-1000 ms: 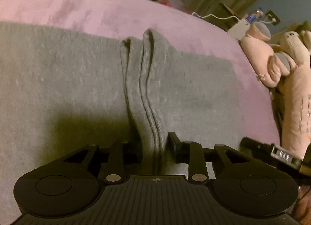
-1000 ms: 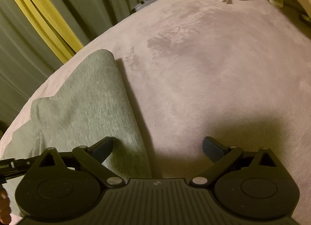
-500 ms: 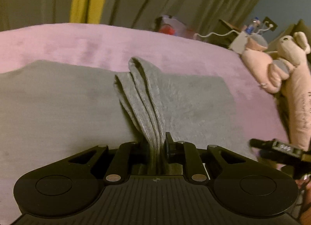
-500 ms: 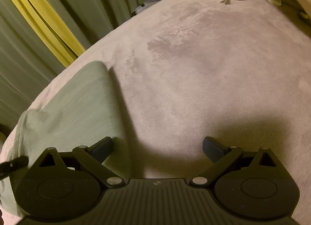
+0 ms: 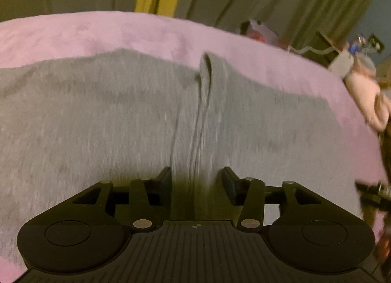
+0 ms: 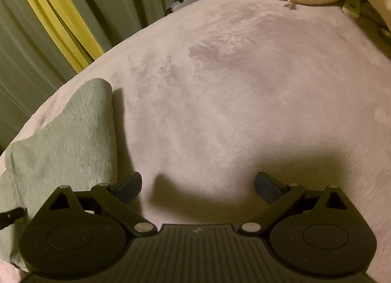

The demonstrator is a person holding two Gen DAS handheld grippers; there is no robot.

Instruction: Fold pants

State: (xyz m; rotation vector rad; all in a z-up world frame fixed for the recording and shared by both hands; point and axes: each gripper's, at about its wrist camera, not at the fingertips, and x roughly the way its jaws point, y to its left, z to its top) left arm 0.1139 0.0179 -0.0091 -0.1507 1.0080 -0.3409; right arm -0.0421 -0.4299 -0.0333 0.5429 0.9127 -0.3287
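Lying flat on the pink bed (image 5: 146,33), grey pants (image 5: 97,124) look soft and limp. Left hand-held gripper (image 5: 195,177), jaws just opening, straddles their raised ridge (image 5: 202,111), the likeliest hold. Right hand-held gripper (image 6: 198,182) gapes empty beside them.

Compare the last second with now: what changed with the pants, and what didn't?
The left hand-held gripper pinched the raised ridge of the grey pants half a second ago; its jaws have just been opening, and the ridge now sits between the pads unpressed. More curtain shows above the bed in that view. The right hand-held gripper stayed open over the pink blanket.
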